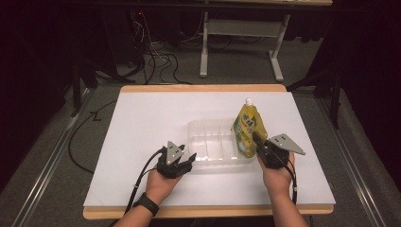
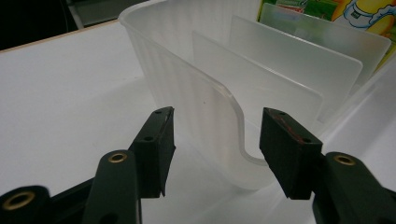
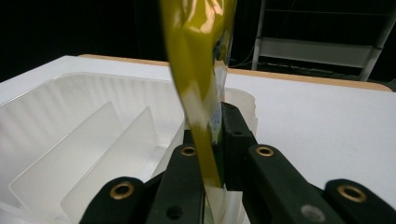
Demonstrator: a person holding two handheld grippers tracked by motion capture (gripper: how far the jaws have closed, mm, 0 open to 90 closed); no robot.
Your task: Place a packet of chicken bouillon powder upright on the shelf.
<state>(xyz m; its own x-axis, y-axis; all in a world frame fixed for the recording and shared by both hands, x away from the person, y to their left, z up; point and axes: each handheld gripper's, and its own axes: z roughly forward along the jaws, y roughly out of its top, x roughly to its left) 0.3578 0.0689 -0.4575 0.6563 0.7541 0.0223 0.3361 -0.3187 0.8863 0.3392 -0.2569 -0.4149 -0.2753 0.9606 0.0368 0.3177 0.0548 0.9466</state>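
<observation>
Yellow spouted pouch, upright over the right end of the clear divided tray, pinched by the right gripper; left gripper, jaws spread, straddles the tray's near-left corner rim.

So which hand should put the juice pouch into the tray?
Probably the right. The right gripper is shut on the pouch, upright at the tray's right end; the left gripper is open at the tray's corner.

The yellow-green pouch near the bench's right edge carries printed graphics — blurred and small, with no words or numbers legible.
</observation>
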